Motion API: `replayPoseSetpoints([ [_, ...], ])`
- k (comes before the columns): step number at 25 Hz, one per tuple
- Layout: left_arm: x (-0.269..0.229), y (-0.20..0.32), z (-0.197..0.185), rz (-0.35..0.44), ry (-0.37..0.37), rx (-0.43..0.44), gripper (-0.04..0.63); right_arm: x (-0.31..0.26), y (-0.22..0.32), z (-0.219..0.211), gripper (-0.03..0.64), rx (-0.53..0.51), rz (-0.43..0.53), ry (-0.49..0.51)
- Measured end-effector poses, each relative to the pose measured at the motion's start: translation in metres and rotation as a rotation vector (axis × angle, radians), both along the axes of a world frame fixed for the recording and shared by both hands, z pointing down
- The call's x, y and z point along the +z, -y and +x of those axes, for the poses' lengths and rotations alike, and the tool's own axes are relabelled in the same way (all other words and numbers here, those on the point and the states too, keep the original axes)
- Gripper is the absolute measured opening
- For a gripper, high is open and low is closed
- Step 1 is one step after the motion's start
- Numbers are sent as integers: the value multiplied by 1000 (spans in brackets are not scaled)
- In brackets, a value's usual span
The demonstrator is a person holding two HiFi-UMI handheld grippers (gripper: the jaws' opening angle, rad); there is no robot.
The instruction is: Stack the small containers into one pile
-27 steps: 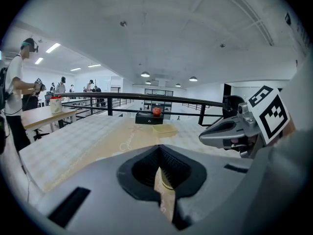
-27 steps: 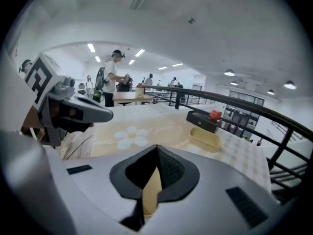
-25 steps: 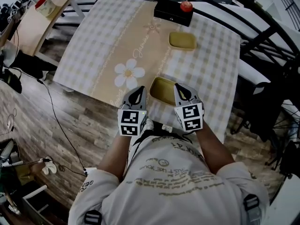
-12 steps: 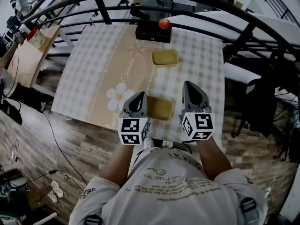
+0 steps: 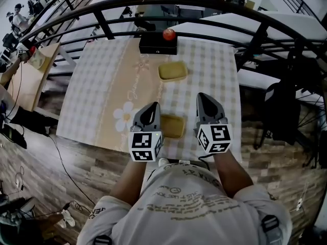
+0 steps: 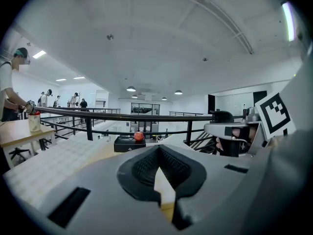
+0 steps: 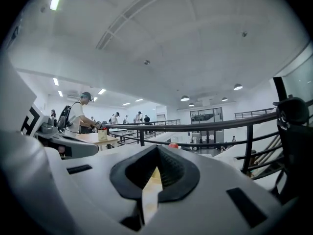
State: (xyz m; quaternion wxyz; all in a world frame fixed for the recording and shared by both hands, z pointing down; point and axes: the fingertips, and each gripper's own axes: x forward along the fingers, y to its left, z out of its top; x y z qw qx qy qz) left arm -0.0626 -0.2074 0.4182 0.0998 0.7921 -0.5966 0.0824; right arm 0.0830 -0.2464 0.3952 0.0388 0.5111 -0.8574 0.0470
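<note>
Two small olive-yellow containers lie on the checked tablecloth. The near container (image 5: 172, 126) sits by the table's front edge, in the gap between my two grippers and below them. The far container (image 5: 172, 71) lies further back, in front of a black box. My left gripper (image 5: 153, 106) is held up in the air to the left of the near container, shut and empty. My right gripper (image 5: 204, 97) hovers to its right, also shut with nothing in it. The left gripper view (image 6: 158, 154) and the right gripper view (image 7: 155, 153) both look level across the hall, with the containers hidden.
A black box (image 5: 158, 44) with a red round thing (image 5: 168, 34) on top stands at the table's (image 5: 102, 96) far edge. A dark railing (image 5: 204, 4) curves behind it. People stand at a wooden side table (image 5: 38, 60) to the left. Cables lie on the wood floor (image 5: 61, 162).
Both grippers have risen from close to the near container and now point more level. The right gripper has moved off to the container's right. Both stayed shut.
</note>
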Motion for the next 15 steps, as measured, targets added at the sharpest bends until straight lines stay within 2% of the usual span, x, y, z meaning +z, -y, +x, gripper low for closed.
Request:
replayPoseSetpoints([
  [3, 1, 5, -2, -1, 0, -4, 5, 18, 9, -12, 3, -70, -25, -72],
  [4, 1, 6, -2, -3, 0, -6, 5, 26, 12, -18, 23, -114, -48, -102],
  [6, 2, 6, -4, -5, 3, -10, 5, 42, 17, -31, 129, -207, -92, -187],
  [8, 3, 6, -7, -12, 4, -22, 5, 57, 26, -42, 138, -287, -108, -328],
  [12, 11, 4, -20, -34, -15, -64, 5, 89, 58, -58, 150, -428, -96, -682],
  [15, 16, 0, -33, -53, -15, -99, 5, 109, 84, -71, 150, -515, -83, -845],
])
